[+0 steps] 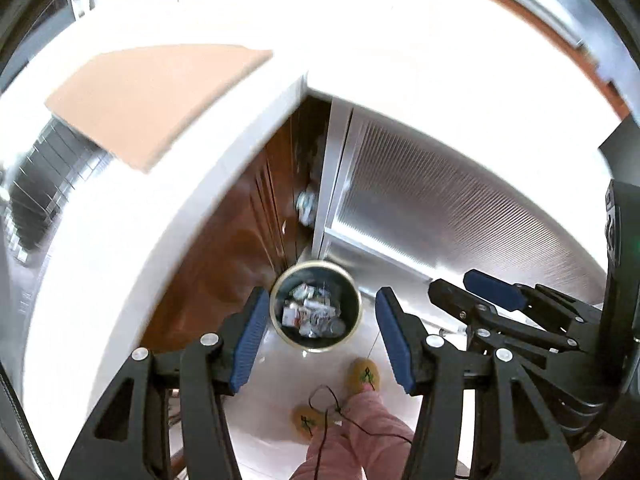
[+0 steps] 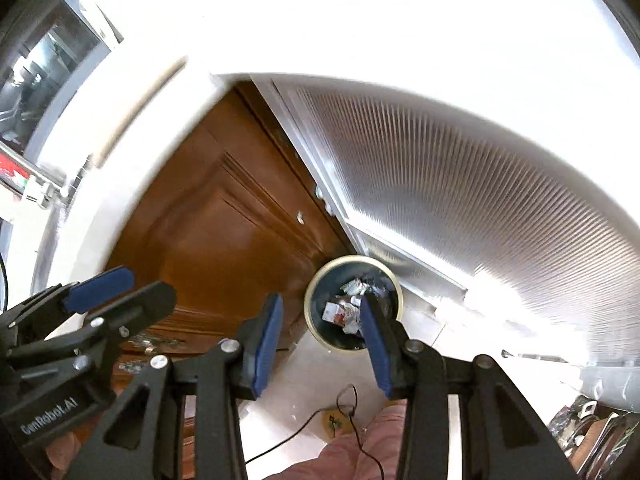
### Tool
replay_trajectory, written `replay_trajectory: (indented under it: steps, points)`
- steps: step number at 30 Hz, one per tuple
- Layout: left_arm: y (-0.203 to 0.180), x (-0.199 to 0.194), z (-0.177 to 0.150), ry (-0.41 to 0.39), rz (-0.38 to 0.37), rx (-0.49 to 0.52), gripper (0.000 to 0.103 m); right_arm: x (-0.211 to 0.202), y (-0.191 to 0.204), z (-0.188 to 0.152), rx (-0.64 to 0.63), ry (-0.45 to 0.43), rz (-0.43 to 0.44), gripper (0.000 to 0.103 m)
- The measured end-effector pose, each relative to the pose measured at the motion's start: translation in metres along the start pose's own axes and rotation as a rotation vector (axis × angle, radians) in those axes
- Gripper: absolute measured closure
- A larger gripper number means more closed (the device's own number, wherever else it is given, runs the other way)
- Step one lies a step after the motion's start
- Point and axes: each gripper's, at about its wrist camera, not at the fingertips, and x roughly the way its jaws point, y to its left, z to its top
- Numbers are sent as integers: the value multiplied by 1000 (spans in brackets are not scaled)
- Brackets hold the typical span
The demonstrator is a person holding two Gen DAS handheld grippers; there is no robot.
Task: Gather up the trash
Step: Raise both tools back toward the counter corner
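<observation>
Two hand-held grippers, both empty. Left hand-held gripper point(image 1: 320, 336), lower centre of the left wrist view: blue pads spread wide, nothing between them, only the bin seen through the gap far below. Right hand-held gripper point(image 2: 320, 344), lower centre of its own view: pads parted somewhat less, also pinching nothing; it shows again at the right edge of the left view, beside the left one, the two apart.

Round dark bin point(image 1: 316, 308) with a pale rim stands on the light tiled floor point(image 1: 276, 432), centre of frame, near a brown wooden cabinet door point(image 2: 224, 216) and a ribbed white panel point(image 2: 460, 184). Trash point(image 1: 310, 314) lies inside the bin: crumpled wrappers and small cartons, white, red, silvery. Looks light, soft, crushable, foil bits likely slippery; pinch a fold or a carton edge, not a flat face. The bin itself judged light and stiff; take it by the rim.

White table point(image 1: 120, 216) edge in the left half, overexposed, a tan board point(image 1: 144, 100) on it. Person's pink trouser leg point(image 1: 360, 432) and yellow slippers point(image 1: 364, 374) at the bottom, a thin black cable point(image 1: 332, 412) across them.
</observation>
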Motion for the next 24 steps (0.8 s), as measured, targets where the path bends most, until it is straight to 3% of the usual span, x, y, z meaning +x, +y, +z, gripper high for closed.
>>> replay_trajectory:
  steps: [14,24]
  points:
    - [-2,-146,50,-215,11,80,49,-158,42,30,-61,-273,-40,57]
    - [12,-209,62,-346,64,112,45,-204,67,54,-115,-403,-42,55]
